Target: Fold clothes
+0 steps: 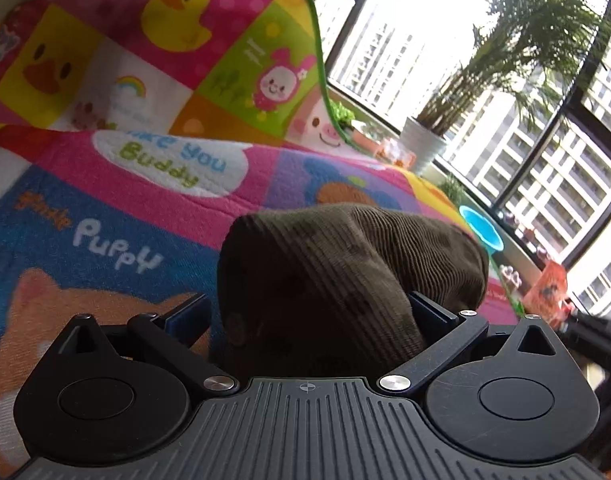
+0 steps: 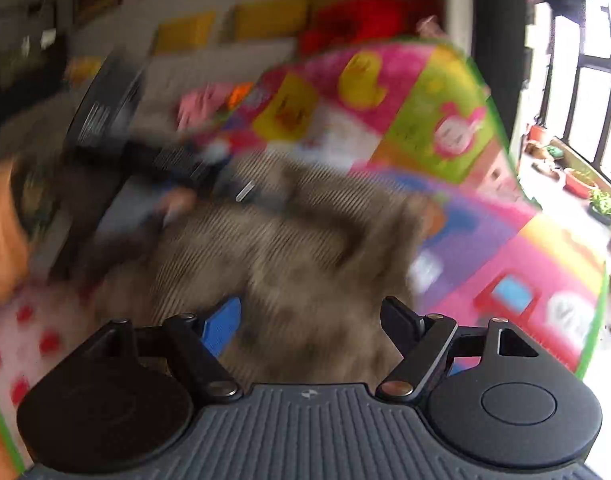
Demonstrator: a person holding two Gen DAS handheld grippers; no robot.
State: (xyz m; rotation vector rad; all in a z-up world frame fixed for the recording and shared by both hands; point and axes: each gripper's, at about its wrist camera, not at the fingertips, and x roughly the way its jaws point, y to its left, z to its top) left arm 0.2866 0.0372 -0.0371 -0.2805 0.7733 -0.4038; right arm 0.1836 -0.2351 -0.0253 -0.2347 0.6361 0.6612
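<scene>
A brown corduroy garment (image 1: 345, 276) lies bunched on a colourful cartoon play mat (image 1: 105, 216). My left gripper (image 1: 307, 310) stands wide open around the bunch. Its right pad (image 1: 429, 308) touches the cloth and its left pad (image 1: 185, 314) sits just clear of it. In the blurred right wrist view the garment (image 2: 289, 240) spreads across the mat (image 2: 505, 264). My right gripper (image 2: 311, 322) is open over the near edge, with cloth filling the gap between its fingers. The left gripper (image 2: 165, 160) and a hand show at the garment's far end.
The mat's far edge (image 1: 209, 40) curls upward. Large windows (image 1: 525, 140), a potted palm (image 1: 425, 144), small plants and a blue bowl (image 1: 481, 232) line the right side. A sofa with yellow and red cushions (image 2: 273, 16) stands behind the mat.
</scene>
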